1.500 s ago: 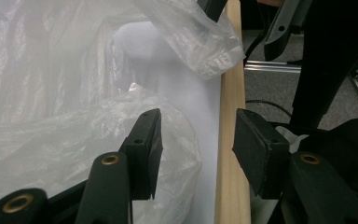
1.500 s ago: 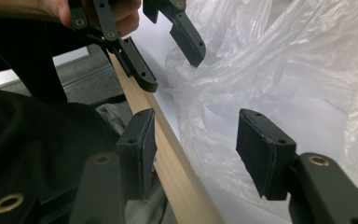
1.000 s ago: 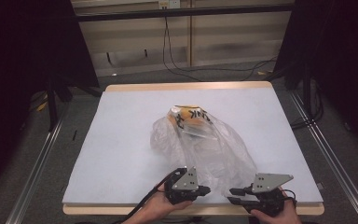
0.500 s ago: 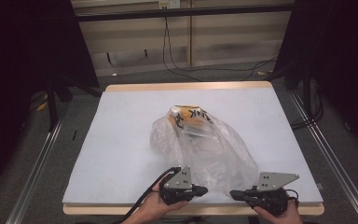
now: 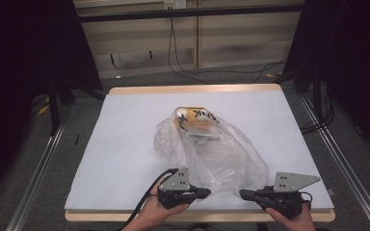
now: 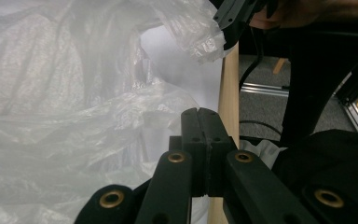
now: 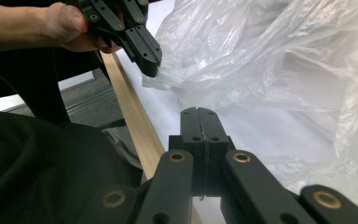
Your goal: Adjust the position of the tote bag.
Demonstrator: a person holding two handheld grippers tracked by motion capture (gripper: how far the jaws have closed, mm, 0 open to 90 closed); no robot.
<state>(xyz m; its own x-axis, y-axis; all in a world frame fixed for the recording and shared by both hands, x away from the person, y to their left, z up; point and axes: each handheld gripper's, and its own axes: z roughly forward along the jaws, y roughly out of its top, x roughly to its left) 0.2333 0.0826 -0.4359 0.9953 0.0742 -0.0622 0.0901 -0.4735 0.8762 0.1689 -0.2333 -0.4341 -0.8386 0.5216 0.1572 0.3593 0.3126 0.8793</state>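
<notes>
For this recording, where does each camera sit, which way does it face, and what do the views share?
High view: above the near side, looking forward and down on the table and clear plastic bag; both hands, left gripper and right gripper at the bottom.
Left gripper view: rides the left gripper, fingers together, facing the bag and the right gripper.
Right gripper view: rides the right gripper, fingers together, facing the bag, left gripper and left hand.
Shared: bag, table's wooden edge.
</notes>
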